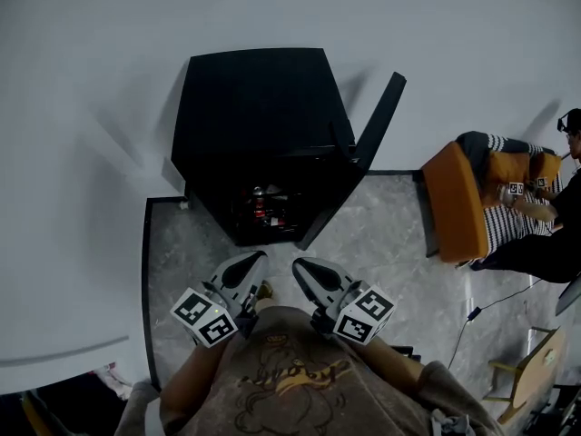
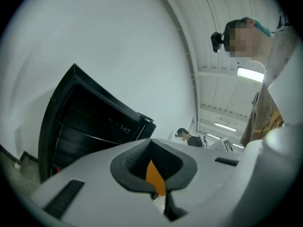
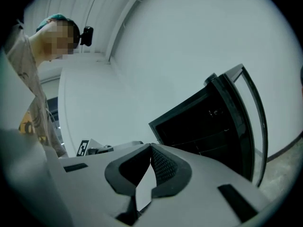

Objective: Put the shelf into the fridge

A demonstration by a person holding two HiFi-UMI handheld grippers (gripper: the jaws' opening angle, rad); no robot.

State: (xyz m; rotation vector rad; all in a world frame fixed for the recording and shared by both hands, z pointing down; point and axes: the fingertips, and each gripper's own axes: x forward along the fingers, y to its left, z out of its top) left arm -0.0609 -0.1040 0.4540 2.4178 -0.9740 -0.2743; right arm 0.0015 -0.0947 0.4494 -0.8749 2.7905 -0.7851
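No loose shelf in view; cannot tell if one already sits inside the dark fridge [image 1: 254, 107], upper centre. Best to find the shelf, carry it level, slide in square. Speckled grey stone floor [image 1: 381, 234]. Boxy glossy black fridge, slim door [image 1: 377, 121] wide open. Left tongs [image 1: 257, 260], right tongs [image 1: 300, 265] pressed together, empty; ribbed dark pads [image 3: 163, 167].

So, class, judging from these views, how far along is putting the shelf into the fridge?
Done: the fridge stands with its door open. In hand: nothing; the left tool and right tool are both shut and empty, before the fridge. Left: no loose shelf shows anywhere; whether one already sits in the dark interior cannot be told.
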